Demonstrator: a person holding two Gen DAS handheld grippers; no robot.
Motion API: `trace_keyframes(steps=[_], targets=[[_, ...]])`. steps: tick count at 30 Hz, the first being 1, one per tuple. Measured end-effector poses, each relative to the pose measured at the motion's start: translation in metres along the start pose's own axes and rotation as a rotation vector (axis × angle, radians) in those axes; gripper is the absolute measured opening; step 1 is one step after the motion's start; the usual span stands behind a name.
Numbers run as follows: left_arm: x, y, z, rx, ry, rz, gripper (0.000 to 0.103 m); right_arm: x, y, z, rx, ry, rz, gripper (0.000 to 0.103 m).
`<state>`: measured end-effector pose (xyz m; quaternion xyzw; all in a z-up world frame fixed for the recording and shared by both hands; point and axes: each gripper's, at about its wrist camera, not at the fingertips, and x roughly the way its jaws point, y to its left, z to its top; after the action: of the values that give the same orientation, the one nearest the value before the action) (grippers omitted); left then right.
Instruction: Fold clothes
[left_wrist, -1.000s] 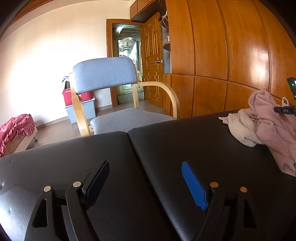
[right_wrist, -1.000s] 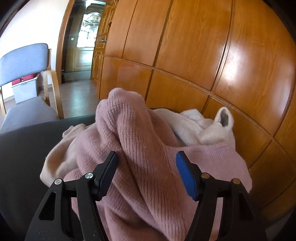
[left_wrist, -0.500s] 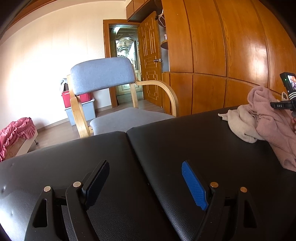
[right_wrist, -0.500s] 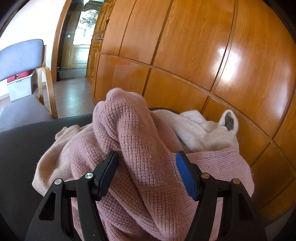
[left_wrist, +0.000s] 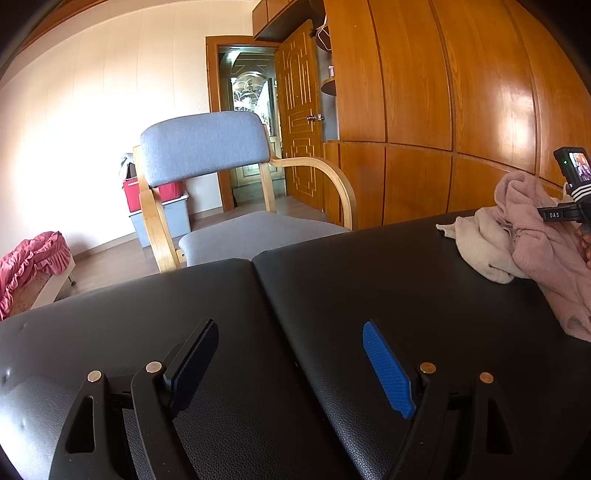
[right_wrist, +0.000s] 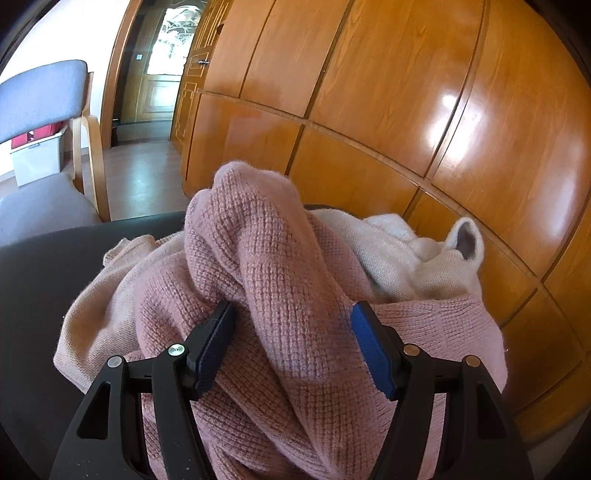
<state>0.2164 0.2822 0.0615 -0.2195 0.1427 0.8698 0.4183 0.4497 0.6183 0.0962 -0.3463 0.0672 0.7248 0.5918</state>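
While the left gripper (left_wrist: 290, 363) hovers wide open and empty over the black tabletop (left_wrist: 369, 280), the clothes lie heaped at the tabletop's far right end. At far left in the left wrist view, a red ruffled cloth (left_wrist: 31, 258) drapes a low bed beside the pale wall. A red bin (left_wrist: 138, 192) and a grey box (left_wrist: 177, 221) stand behind a chair (left_wrist: 207, 147) with a grey-blue back, a grey seat and bent wooden arms, set just beyond the tabletop's far edge. Past the chair an open wooden door (left_wrist: 299, 114) leads to another room, and glossy wooden wardrobe panels (left_wrist: 443, 92) fill the wall to the right. At the right edge a cream garment (left_wrist: 476, 243) lies against a pink sweater (left_wrist: 543, 243), with the right gripper's camera body above them and a person's fingertips (left_wrist: 585, 243) just visible.

Seen from the right wrist, the sweater (right_wrist: 266, 266) rises in a tall knitted fold between the fingers of the right gripper (right_wrist: 291, 347), whose jaws stand wide apart on either side of the fold. The left pad touches the knit; whether the right pad presses it cannot be told, so no firm grip shows. The cream garment (right_wrist: 406, 254) sits behind and to the right, one open cuff upturned near the wardrobe.
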Motion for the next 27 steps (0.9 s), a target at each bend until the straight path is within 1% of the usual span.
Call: trace_keyframes(steps=[1, 3, 6, 10, 15, 20, 21, 22, 24, 26, 27], targets=[[0.000, 0.000, 0.000, 0.000, 0.001, 0.000, 0.082, 0.001, 0.000, 0.000, 0.000, 0.003, -0.002, 0.074], [0.001, -0.001, 0.000, -0.001, 0.002, 0.000, 0.082, 0.003, -0.001, 0.000, 0.006, 0.008, -0.005, 0.076], [0.001, 0.000, 0.000, -0.003, 0.005, -0.001, 0.082, 0.008, -0.006, -0.001, 0.023, 0.024, 0.016, 0.077], [0.002, 0.002, -0.001, -0.009, 0.012, -0.004, 0.082, 0.014, -0.008, -0.002, 0.033, 0.052, 0.053, 0.082], [0.002, 0.003, -0.001, -0.013, 0.014, -0.005, 0.082, 0.018, -0.018, -0.004, 0.074, 0.079, 0.109, 0.084], [0.002, 0.003, -0.001, -0.012, 0.014, -0.006, 0.082, 0.018, -0.017, -0.004, 0.067, 0.062, 0.095, 0.082], [0.003, 0.003, -0.001, -0.013, 0.016, -0.006, 0.082, 0.017, -0.017, -0.005, 0.073, 0.057, 0.091, 0.069], [0.003, 0.003, 0.000, -0.014, 0.017, -0.007, 0.082, 0.016, -0.019, -0.005, 0.082, 0.047, 0.089, 0.048], [0.004, 0.003, 0.000, -0.017, 0.021, -0.009, 0.082, 0.011, -0.022, -0.004, 0.104, 0.022, 0.131, 0.024], [0.005, 0.004, 0.000, -0.019, 0.025, -0.010, 0.082, 0.008, -0.029, -0.004, 0.150, 0.014, 0.164, 0.023], [0.005, 0.004, 0.000, -0.020, 0.026, -0.011, 0.082, 0.006, -0.035, -0.004, 0.195, 0.010, 0.201, 0.022]])
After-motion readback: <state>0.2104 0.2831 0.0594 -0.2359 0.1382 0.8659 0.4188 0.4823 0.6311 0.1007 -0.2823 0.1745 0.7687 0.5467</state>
